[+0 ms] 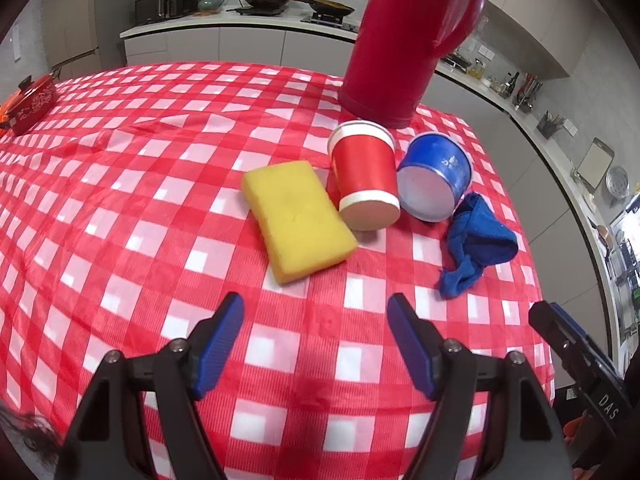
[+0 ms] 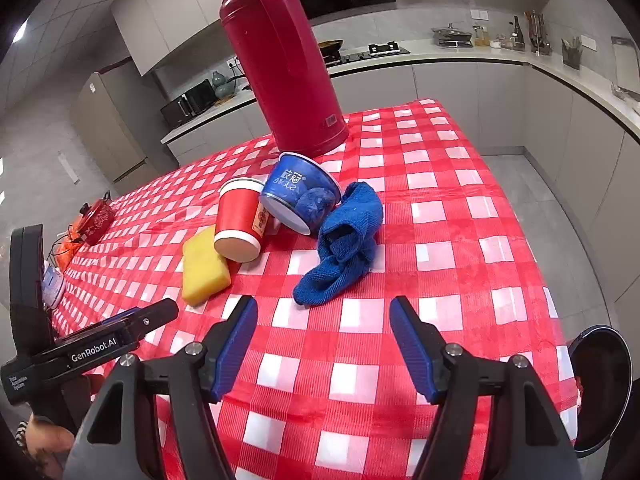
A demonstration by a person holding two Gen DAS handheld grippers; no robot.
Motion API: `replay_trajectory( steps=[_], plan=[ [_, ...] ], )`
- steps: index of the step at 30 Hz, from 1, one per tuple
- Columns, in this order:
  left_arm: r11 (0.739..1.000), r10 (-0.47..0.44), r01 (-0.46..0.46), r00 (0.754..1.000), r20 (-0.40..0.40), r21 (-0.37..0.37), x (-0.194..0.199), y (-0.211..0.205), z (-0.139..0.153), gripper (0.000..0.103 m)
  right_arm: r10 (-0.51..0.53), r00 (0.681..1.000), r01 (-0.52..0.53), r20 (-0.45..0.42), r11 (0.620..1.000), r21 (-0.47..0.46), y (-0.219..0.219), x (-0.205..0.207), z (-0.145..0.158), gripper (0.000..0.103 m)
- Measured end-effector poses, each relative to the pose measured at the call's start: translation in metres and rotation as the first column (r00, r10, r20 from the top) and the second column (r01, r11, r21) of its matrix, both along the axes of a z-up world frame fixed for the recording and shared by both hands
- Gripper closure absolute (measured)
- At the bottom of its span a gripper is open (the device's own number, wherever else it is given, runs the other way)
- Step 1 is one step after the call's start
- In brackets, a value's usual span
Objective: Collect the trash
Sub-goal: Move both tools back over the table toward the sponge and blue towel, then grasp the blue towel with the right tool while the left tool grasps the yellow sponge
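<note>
Hovering empty w/ jaws spread, left gripper (image 1: 315, 316) & right gripper (image 2: 323, 318) face trash at 12 o'clock: tipped red cup (image 1: 366, 176) touching blue cup (image 1: 436, 178), prob. discarded; only right wrist view shows dark round bin (image 2: 602, 388) at 3 o'clock.

Glossy plastic tablecloth (image 1: 160, 208); porous foam sponge (image 1: 298, 220); fuzzy blue cloth (image 2: 340, 248); smooth paper cup (image 1: 366, 176).

Lower left of the right wrist view, the left gripper (image 2: 158, 316) bears "GenRobot.AI" and a small "Data Acquisition System"; lower right of the left wrist view, the right gripper (image 1: 560, 328) shows "DAS"; the blue tub (image 2: 298, 192) carries white characters, too stylised to read.
</note>
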State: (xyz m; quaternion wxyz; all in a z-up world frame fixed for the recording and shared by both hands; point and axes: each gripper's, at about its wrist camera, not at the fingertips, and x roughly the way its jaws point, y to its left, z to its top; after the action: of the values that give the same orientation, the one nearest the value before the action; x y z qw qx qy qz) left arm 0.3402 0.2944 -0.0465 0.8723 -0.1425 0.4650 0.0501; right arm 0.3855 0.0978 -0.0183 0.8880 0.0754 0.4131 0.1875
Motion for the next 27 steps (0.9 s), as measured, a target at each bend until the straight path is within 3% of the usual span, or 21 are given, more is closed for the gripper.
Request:
replay_trajectory(
  steps=[27],
  plan=[
    [0.999,-0.048,0.047,0.998,-0.049,-0.013,0.058,0.021,-0.038,0.028,-0.118,0.993,0.117,-0.026,0.992,-0.051,0.017,0.064,-0.024,0.028]
  ],
)
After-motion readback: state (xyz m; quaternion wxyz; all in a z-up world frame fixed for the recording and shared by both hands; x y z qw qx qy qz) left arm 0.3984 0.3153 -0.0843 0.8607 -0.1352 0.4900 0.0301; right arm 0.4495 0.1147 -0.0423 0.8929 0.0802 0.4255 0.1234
